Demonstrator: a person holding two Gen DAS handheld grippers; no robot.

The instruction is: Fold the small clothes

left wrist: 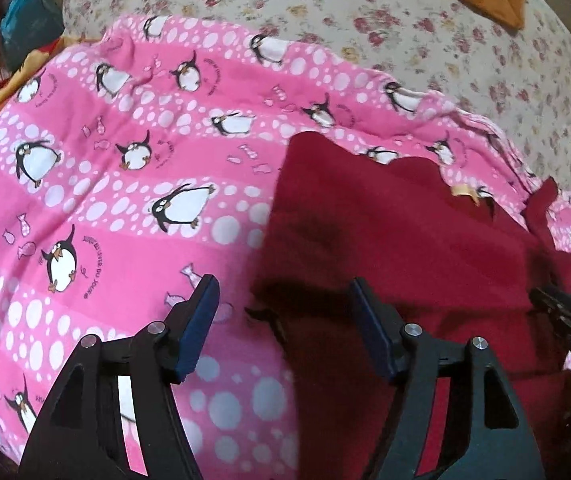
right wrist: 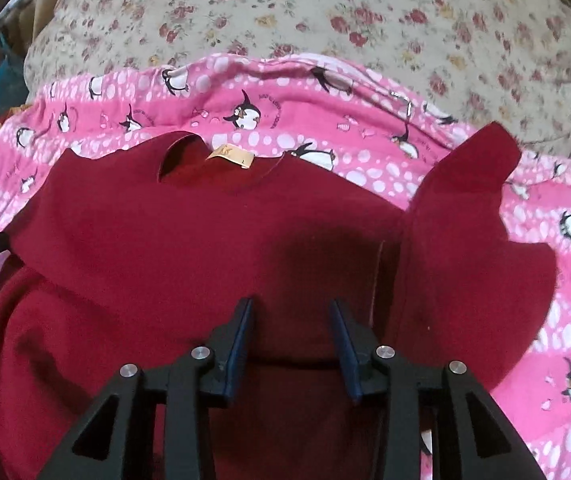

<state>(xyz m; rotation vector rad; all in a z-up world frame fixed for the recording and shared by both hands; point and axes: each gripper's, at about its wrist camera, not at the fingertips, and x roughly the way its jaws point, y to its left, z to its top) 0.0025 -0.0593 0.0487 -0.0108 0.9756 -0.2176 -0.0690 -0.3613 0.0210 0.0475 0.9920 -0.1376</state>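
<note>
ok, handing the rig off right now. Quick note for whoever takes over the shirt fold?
Left hand-held gripper: open, nothing between the pads, over the left edge of the dark red T-shirt.
Right hand-held gripper: open, empty, over the middle of the shirt.
Shirt lies on the pink penguin blanket, collar and tan neck label at the far end.
Done: the left side looks folded in, and the hem end appears brought up over the body nearest the grippers.
Left: the right sleeve is spread out on the blanket; fold it in, then finish the fold.
</note>
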